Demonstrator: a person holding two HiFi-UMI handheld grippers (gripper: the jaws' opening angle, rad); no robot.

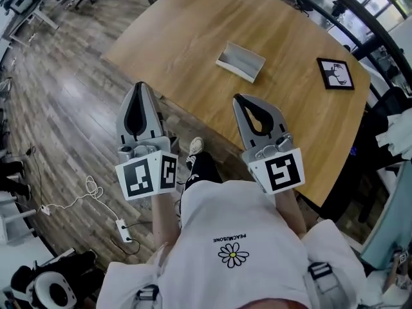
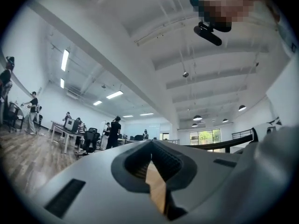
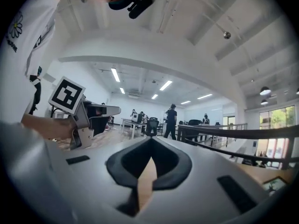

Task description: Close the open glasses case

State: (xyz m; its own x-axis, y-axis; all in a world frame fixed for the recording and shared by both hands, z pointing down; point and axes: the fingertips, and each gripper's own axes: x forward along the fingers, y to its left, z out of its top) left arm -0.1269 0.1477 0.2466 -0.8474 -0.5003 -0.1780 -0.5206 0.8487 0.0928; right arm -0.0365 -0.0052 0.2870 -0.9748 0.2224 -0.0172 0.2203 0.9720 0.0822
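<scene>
Glasses case (image 1: 240, 61) lies open and pale near the middle of the desk (image 1: 193, 24), touched by nothing and well apart from both grippers. The left gripper (image 1: 140, 85) has its fingers pressed together tip to tip with nothing between them; its own view shows only a sliver of wood through the gap behind the tips. The right gripper (image 1: 239, 98) is the same, fingers closed and empty. The left one hangs over the wooden floor (image 1: 64, 108) just off the desk's near edge, while the right one's tips reach in over that edge, pointing toward the case. A black-framed picture (image 1: 335, 73) lies flat near the desk's right edge, apart from the case. On the floor lies a power strip (image 1: 121, 228) with a white cable.
</scene>
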